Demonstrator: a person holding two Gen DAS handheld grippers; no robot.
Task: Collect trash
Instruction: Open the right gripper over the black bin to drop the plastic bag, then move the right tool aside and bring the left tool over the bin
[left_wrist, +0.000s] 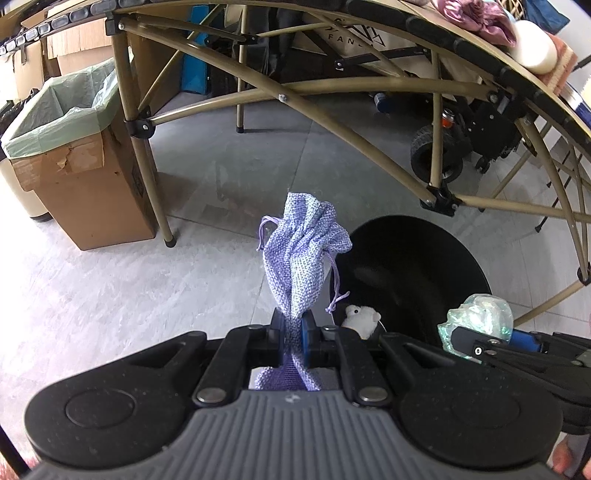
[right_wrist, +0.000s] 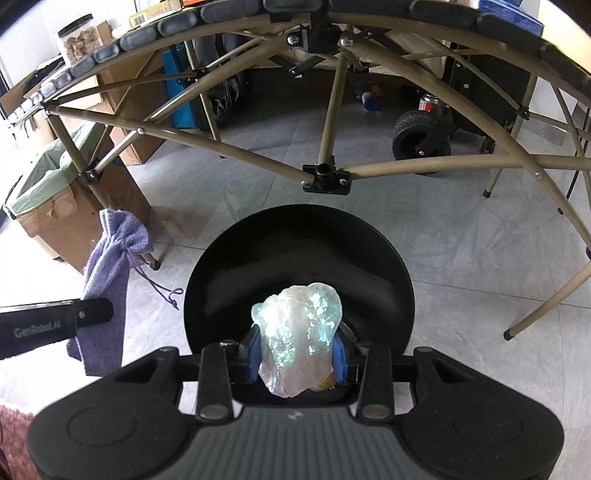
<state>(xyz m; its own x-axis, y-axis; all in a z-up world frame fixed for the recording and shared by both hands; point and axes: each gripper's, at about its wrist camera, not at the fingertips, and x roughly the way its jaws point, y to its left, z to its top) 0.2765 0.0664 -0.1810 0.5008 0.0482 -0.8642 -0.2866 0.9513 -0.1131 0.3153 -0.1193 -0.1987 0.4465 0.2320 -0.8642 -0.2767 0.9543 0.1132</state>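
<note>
My left gripper (left_wrist: 293, 328) is shut on a lilac woven drawstring pouch (left_wrist: 303, 251), which sticks up past the fingers, just left of a round black bin (left_wrist: 417, 266) on the floor. In the right wrist view the same pouch (right_wrist: 110, 266) hangs at the left. My right gripper (right_wrist: 297, 350) is shut on a crumpled iridescent plastic wrapper (right_wrist: 299, 328), held over the near side of the black bin (right_wrist: 295, 251). The wrapper (left_wrist: 476, 314) and right gripper also show at the right of the left wrist view. A small white fluffy thing (left_wrist: 362, 315) peeks out beside the bin's near rim.
A folding table's tan metal frame (right_wrist: 325, 173) arches over the floor behind the bin. A cardboard box with a green liner bag (left_wrist: 62, 122) stands at the left. A wheeled cart (right_wrist: 421, 144) sits at the back right. Grey tiled floor (left_wrist: 236, 177) lies between.
</note>
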